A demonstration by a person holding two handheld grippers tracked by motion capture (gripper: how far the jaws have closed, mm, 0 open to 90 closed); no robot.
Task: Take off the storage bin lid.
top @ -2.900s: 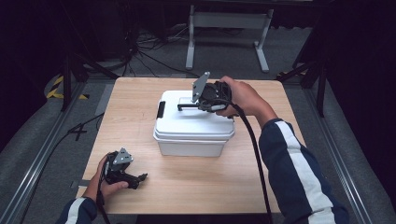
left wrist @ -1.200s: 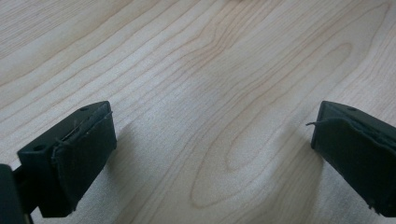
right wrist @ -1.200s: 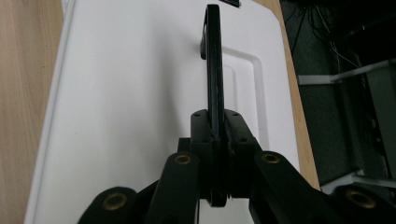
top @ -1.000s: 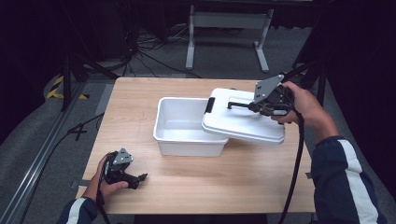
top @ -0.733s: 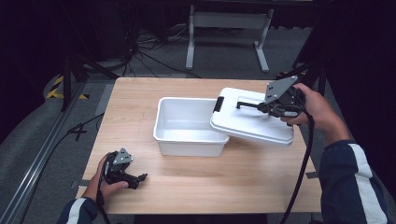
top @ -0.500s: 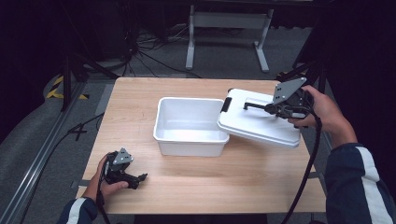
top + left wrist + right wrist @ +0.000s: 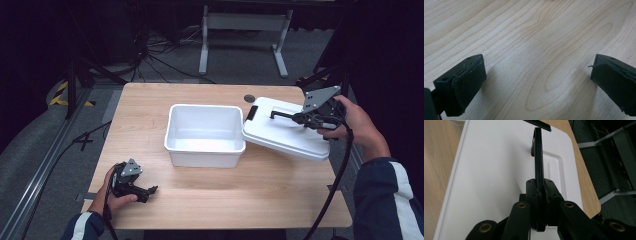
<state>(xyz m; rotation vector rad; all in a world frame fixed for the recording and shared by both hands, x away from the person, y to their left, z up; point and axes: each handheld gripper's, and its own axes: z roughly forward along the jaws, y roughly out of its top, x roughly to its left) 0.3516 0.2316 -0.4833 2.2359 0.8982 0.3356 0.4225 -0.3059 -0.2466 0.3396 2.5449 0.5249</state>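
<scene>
Pale wood with a soft grain makes the top of the table (image 7: pixel 220 200), and on it, near the front left corner, the left gripper (image 7: pixel 131 181) rests in a hand with its jaws spread wide and nothing between them – it seems only parked there, out of the way. In the middle stands the white rectangular plastic box (image 7: pixel 205 136), open and empty as far as I can see. To its right the flat white plastic lid (image 7: pixel 284 134) with a thin black handle (image 7: pixel 538 157) hangs tilted over the right edge of the table, its left side just beside the rim of the box. The right gripper (image 7: pixel 312 119) carries it, jaws pressed closed on that handle – probably to put the lid aside so the box stays free. Around the table the room is dark, with grey floor, loose black cables and a metal stand (image 7: pixel 244 31) behind.
</scene>
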